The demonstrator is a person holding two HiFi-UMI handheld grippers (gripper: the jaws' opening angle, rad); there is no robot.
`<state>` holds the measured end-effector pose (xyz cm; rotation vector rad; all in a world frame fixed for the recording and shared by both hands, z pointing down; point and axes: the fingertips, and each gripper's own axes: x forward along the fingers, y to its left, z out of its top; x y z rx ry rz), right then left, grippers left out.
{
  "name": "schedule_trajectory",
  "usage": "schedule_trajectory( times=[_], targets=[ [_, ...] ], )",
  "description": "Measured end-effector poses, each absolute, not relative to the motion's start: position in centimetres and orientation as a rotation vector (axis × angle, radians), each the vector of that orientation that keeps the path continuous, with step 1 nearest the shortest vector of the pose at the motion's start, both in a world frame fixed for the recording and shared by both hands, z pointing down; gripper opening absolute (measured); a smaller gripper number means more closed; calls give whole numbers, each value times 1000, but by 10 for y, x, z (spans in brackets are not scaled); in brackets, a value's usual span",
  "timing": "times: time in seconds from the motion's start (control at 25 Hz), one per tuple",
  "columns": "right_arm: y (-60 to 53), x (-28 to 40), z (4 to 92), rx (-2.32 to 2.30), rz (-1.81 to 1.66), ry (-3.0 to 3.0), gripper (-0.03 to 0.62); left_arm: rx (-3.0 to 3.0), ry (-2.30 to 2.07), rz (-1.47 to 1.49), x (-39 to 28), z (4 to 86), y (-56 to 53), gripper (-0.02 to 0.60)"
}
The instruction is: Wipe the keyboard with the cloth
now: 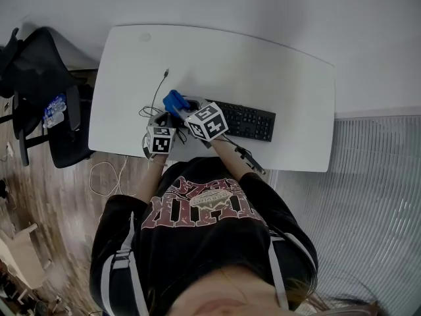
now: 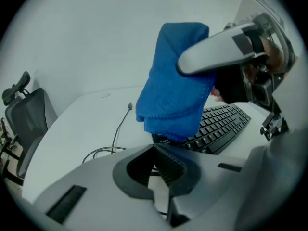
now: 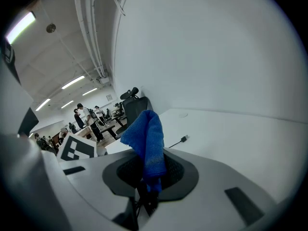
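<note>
Cloth pinched in the right gripper, over the keyboard's left end

The right gripper (image 3: 146, 184) clamped the blue cloth (image 3: 147, 143), which rose bunched from between its jaws above the black keyboard (image 1: 247, 120) on the white table (image 1: 263, 64). The left gripper (image 2: 161, 170) sat just beside, jaws pressed together, empty.

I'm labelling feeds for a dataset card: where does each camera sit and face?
Head view: on the head, facing steeply down at desk and keyboard; torso, left gripper, right gripper show.
Left gripper view: on the left gripper, facing the keyboard over its shut jaws.
Right gripper view: on the right gripper, facing the wall past its clamped cloth.
Gripper views share cloth and chair.
</note>
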<state>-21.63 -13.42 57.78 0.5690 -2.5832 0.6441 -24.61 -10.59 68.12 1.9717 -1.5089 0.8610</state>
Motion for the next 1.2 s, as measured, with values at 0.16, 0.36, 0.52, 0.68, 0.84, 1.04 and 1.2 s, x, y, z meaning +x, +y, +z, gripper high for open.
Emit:
schedule_trajectory(
  times=[0.16, 0.36, 0.52, 0.68, 0.84, 1.04, 1.2],
  targets=[
    [-128, -227, 610, 541, 581, -2496, 64, 1985, -1488, 870, -248, 684, -105, 32],
    [-123, -225, 631, 542, 514, -2427, 64, 2007, -1470, 875, -247, 681, -105, 32],
    [-126, -215, 635, 575, 487, -2402, 64, 2019, -1469, 886, -246, 680, -103, 32],
    [-128, -204, 639, 598, 475, -2384, 64, 2018, -1469, 884, -245, 680, -103, 32],
    [-130, -193, 643, 619, 486, -2370, 64, 2012, -1474, 883, -245, 679, -104, 32],
    [-129, -179, 646, 639, 506, -2363, 64, 2003, -1485, 898, -244, 679, -104, 32],
    [-128, -168, 648, 658, 522, -2354, 64, 1992, -1492, 900, -246, 680, -103, 32]
  ],
)
